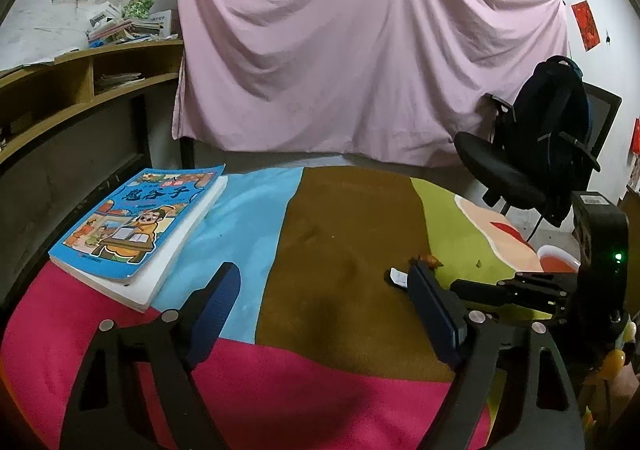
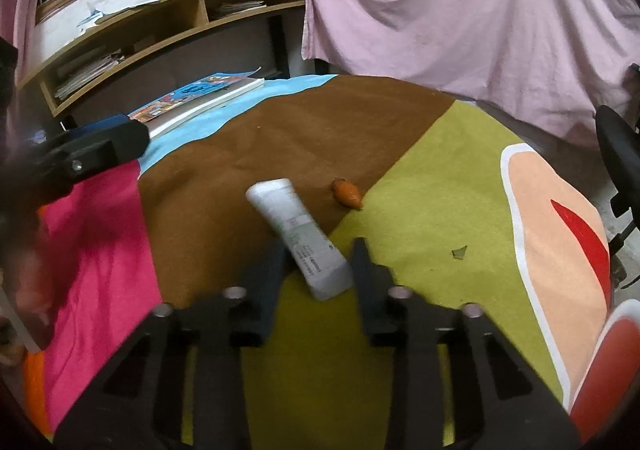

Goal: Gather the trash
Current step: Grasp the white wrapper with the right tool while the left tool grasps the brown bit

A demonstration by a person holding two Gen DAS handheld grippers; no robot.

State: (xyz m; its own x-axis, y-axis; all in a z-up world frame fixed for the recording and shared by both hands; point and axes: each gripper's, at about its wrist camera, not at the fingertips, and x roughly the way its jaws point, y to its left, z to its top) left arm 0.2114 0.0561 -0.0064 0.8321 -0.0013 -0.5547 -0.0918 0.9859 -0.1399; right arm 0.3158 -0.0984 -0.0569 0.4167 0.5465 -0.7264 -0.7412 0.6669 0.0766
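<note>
Right gripper [image 2: 318,262] fingers straddle white tube [image 2: 298,236] mid-bench on colourful cloth [image 2: 420,178], not visibly clamped yet. Left gripper [image 1: 324,290] released, empty. Risk: the grip sits on the tube's near end, so it may pivot or slip out when lifted. Orange scrap [image 2: 347,192] remains beyond.

On the patchwork cloth [image 2: 400,170]: one white tube [image 2: 300,234], one orange scrap [image 2: 347,192], one small green shard [image 2: 459,252] and two stacked books [image 1: 132,226]; beside it, one black chair [image 1: 504,166] bearing one backpack [image 1: 548,122].
</note>
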